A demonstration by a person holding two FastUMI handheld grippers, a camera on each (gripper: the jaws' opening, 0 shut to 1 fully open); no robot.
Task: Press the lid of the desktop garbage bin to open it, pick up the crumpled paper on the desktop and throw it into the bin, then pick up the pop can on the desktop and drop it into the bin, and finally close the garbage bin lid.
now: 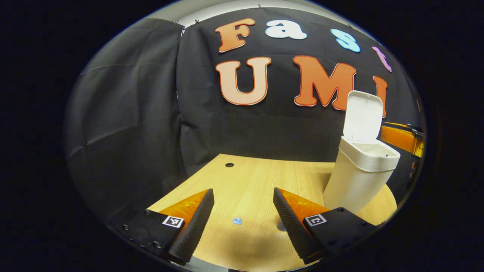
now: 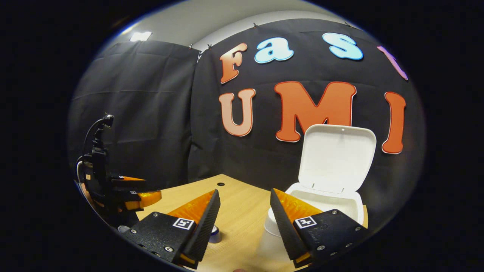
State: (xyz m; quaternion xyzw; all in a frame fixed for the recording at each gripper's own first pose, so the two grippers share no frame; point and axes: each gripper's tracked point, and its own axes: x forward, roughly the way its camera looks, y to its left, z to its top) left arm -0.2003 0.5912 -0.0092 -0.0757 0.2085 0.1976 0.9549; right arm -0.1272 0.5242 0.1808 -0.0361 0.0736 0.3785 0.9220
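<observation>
The white desktop bin [image 1: 359, 177] stands on the wooden table at the right, its lid [image 1: 363, 115] swung up and open. In the right gripper view the bin [image 2: 325, 202] is close ahead on the right, with the raised lid [image 2: 334, 158] behind its mouth. My left gripper [image 1: 243, 190] is open above the table, nothing between its fingers. My right gripper [image 2: 244, 190] is open too, just left of the bin. A small round silvery thing [image 2: 215, 231], perhaps the pop can's top, peeks from behind its left finger. The left gripper [image 2: 151, 189] shows farther off at the left.
A tiny blue scrap [image 1: 237, 221] lies on the table [image 1: 249, 177] between the left gripper's fingers. A cable hole [image 1: 229, 164] sits near the table's back edge. Black cloth walls close the back and left. The right gripper's orange part [image 1: 402, 138] shows behind the bin.
</observation>
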